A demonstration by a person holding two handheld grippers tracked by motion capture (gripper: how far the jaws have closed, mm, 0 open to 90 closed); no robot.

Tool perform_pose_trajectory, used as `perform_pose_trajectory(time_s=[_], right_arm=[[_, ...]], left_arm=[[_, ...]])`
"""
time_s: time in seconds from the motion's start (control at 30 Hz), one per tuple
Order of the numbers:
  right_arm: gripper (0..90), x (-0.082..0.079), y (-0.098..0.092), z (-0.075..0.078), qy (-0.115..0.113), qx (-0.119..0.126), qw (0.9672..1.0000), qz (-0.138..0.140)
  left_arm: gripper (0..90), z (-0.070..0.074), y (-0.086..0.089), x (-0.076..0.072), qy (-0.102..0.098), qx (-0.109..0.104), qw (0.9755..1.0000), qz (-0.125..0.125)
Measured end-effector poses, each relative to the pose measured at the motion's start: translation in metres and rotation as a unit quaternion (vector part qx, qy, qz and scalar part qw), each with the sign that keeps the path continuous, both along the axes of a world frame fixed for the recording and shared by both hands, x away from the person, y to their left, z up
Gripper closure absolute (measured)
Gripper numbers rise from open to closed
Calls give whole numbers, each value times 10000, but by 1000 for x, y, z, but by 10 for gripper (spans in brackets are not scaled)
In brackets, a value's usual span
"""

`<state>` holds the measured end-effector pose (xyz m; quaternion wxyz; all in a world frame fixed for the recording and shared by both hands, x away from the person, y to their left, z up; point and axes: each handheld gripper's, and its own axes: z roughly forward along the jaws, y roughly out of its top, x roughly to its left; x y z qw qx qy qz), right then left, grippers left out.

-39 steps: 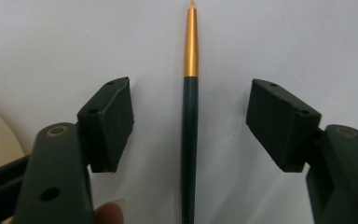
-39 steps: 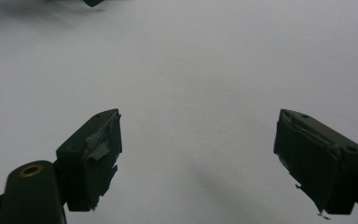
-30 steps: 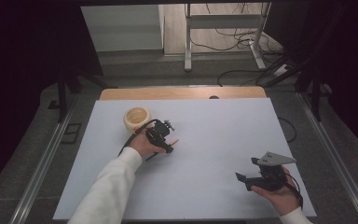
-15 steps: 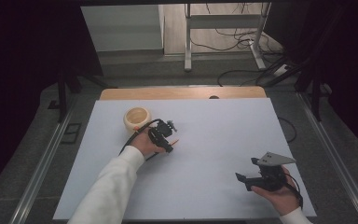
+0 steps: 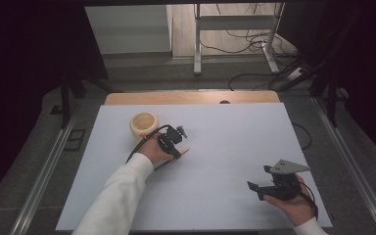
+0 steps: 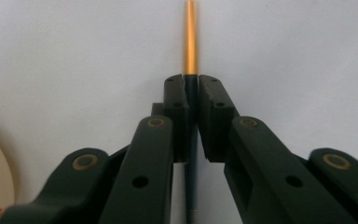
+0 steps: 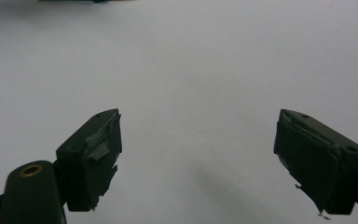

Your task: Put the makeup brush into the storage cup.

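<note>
The jaws of the left gripper (image 6: 192, 88) have just been closing and are now pinching a thin pen (image 6: 189, 37) between their pads, its dark barrel running down the gap while its orange end is sticking out past the tips over the pale worktop (image 6: 307, 51). In the high view the left gripper (image 5: 180, 147) is sitting low over the worktop (image 5: 235, 127) with the pen's orange tip (image 5: 185, 152) poking out just beside the hand, and a round cream bowl (image 5: 143, 125) is standing near it on the far left side. The right gripper (image 7: 198, 154) is holding its jaws wide apart with nothing between them; in the high view the right gripper (image 5: 255, 188) is resting at the near right of the worktop, well apart from the pen.
</note>
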<state>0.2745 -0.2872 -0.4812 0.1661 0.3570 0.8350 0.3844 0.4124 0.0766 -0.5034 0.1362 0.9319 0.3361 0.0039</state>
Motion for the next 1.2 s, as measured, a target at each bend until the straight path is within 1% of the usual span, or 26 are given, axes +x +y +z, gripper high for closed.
perform_pose_trajectory(time_s=[0.4,0.53,0.83,0.9,0.97,1.0,1.1,1.13,1.17,1.2], right_arm=[[154,0,0,1,-18,18,10000,-15],[155,0,-1,0,-15,10,10000,-9],[154,0,0,0,-4,11,10000,-12],[154,0,0,0,-11,21,10000,-16],[154,0,0,0,-10,18,10000,-14],[154,0,0,0,-10,18,10000,-14],[154,0,0,0,-13,15,10000,-13],[155,0,0,0,-13,14,10000,-12],[154,0,0,0,-11,13,10000,-11],[154,0,0,0,-11,13,10000,-11]], left_arm=[[835,0,-1,-1,-26,2,10000,21],[835,1,-2,-2,-47,52,10000,-10],[836,8,-6,-6,-92,50,9999,-71],[836,11,-6,-6,-128,39,9999,-64],[836,20,-4,-6,-194,-1,9998,-75],[836,20,-4,-6,-194,-1,9998,-75],[835,35,-1,-8,-354,-140,9993,-25],[836,35,-1,-8,-354,-140,9993,-25],[836,43,1,-9,-430,-216,9988,3],[836,43,1,-9,-430,-216,9988,3]])
